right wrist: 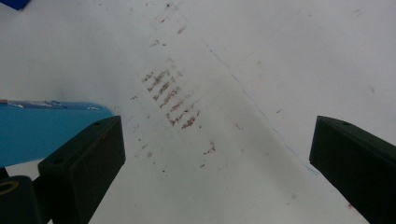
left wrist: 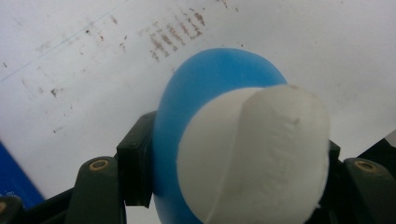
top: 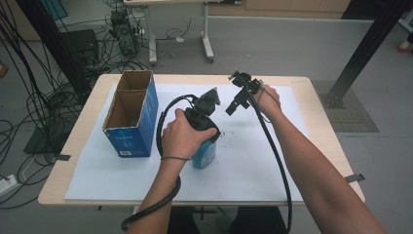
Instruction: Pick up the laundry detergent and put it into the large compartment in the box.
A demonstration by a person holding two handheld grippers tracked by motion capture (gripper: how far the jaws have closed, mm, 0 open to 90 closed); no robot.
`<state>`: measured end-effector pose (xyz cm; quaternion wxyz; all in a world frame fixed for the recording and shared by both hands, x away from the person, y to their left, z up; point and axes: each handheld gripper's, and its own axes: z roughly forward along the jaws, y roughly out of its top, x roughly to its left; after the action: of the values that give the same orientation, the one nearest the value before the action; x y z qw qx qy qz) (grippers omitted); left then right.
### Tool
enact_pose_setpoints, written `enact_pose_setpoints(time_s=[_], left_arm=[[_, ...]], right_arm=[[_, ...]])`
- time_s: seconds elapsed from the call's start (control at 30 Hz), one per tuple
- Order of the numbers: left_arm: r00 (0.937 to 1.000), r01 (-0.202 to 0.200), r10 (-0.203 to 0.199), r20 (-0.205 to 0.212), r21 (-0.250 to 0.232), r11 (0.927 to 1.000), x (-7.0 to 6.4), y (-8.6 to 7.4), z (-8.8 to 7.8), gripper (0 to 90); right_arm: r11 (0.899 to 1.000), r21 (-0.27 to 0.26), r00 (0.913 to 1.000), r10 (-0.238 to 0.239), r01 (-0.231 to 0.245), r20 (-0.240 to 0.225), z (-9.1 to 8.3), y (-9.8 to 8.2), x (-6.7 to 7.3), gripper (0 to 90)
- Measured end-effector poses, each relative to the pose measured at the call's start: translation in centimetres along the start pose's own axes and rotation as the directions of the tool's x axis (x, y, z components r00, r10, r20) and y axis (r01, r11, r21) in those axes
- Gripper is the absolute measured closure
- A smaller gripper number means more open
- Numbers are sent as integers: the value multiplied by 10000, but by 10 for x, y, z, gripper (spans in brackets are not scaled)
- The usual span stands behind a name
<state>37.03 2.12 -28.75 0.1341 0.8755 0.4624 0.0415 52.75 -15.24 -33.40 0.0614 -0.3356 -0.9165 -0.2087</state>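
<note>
White paper (top: 253, 161) covers our surface beside the box (top: 131, 114). Our left claw (left wrist: 233, 186) clamps the blue bottle (left wrist: 205, 93), white cap up close; our right claw (right wrist: 217, 154) hovers wide.

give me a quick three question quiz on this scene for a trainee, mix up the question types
1. True or false: the left gripper is shut on the blue bottle.
2. Multiple choice: the right gripper has its jaws A) clamped on the bottle's white cap, B) open with nothing between them, C) holding the cardboard box.
3. Short answer: which side of the bottle does the box stand on in the high view?

Key
1. True: the jaws press on both sides of it.
2. B: between them is the stained white sheet.
3. The left, open at the top.
</note>
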Motion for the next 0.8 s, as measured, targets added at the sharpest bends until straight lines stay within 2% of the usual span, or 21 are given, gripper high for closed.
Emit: enact_pose_setpoints(time_s=[0.8], left_arm=[[10000, 25, -25, -15, 32, 10000, 0, 0, 0, 365]], right_arm=[[10000, -61, 10000, -27, 27, 18, -2, -1, -1, 32]])
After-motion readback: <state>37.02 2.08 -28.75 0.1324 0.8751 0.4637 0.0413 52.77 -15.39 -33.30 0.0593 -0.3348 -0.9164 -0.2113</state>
